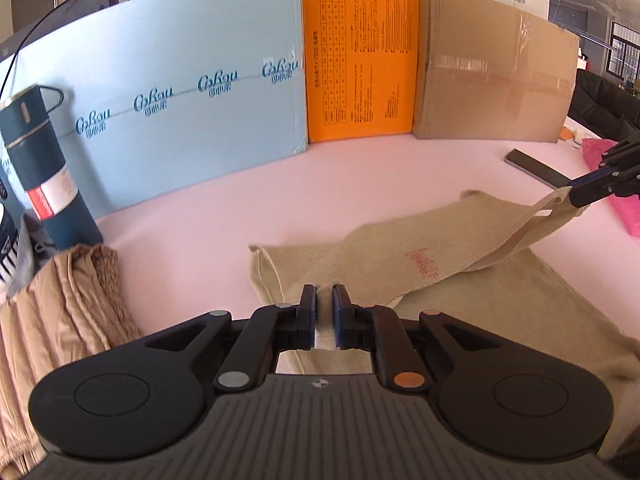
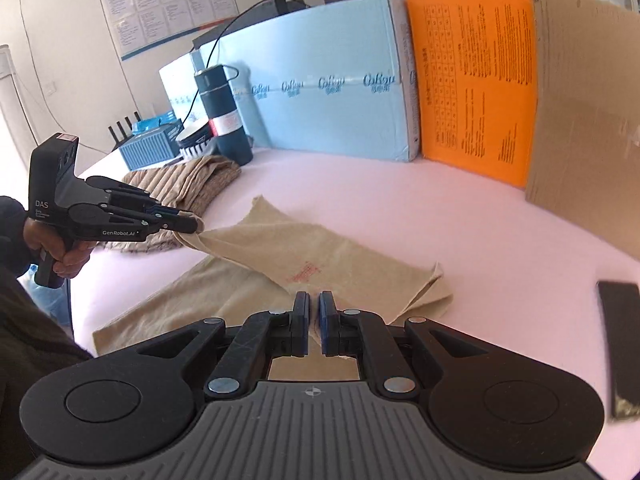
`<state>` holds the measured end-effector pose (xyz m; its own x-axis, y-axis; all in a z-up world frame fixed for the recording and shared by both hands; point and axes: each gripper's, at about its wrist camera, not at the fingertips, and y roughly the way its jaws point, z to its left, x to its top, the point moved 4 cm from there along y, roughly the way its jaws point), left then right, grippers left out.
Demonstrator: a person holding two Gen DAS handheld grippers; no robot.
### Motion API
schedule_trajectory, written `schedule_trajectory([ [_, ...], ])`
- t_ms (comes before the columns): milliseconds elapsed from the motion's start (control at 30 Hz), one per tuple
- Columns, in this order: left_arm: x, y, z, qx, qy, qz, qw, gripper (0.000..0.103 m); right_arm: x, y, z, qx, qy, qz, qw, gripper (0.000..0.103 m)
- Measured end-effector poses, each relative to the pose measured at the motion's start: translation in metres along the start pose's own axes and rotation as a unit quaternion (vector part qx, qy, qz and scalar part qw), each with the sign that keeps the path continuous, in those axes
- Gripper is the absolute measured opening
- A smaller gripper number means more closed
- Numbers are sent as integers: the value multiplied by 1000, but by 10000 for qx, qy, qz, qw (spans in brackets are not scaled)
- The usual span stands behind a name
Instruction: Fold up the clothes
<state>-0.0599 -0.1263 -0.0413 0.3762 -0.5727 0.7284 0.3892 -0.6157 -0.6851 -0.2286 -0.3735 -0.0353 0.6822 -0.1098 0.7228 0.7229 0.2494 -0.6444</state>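
both grippers are pinching the same beige garment (image 1: 400, 268) on the pink table (image 1: 360, 184). left gripper (image 1: 324, 300) has its jaws clenched on a bunched bit of fabric at one end; right gripper (image 2: 314, 308) is clamped on the opposite end, near a shoulder strap by the look of it. the upper part w/ red print is lifted and stretched between them, folded over the rest, which lies flat on the table. a tan ribbed garment (image 2: 192, 180) sits crumpled to the left, beside a dark teal flask (image 2: 224, 120). a black phone (image 2: 620, 344) lies to the right. blue box (image 1: 180, 80), orange panel (image 1: 360, 60) & cardboard box (image 1: 492, 72) line the back.
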Motion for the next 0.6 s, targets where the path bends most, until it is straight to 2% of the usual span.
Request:
schedule_trajectory([
  [200,-46,-3,-6,110,-421,511,9977,11,-55,25,10,103,150,800,9966,6],
  [267,-53,-7,-7,188,-467,583,9970,24,-57,24,11,147,199,756,9968,8],
  [300,-55,-10,-7,230,-474,585,9969,27,-57,23,11,161,217,718,9971,14],
  [333,-56,-13,-6,276,-490,560,9968,33,-52,20,9,137,210,613,9978,26],
  [400,-57,-20,-5,374,-543,488,9966,41,-44,13,6,91,201,405,9989,39],
  [433,-57,-22,-3,429,-582,443,9964,46,-40,11,3,74,226,314,9992,40],
  [567,-50,-29,0,644,-691,319,9950,51,-26,8,-14,33,435,160,9989,40],
  [600,-48,-31,0,667,-712,296,9948,53,-25,8,-17,43,451,159,9988,43],
])
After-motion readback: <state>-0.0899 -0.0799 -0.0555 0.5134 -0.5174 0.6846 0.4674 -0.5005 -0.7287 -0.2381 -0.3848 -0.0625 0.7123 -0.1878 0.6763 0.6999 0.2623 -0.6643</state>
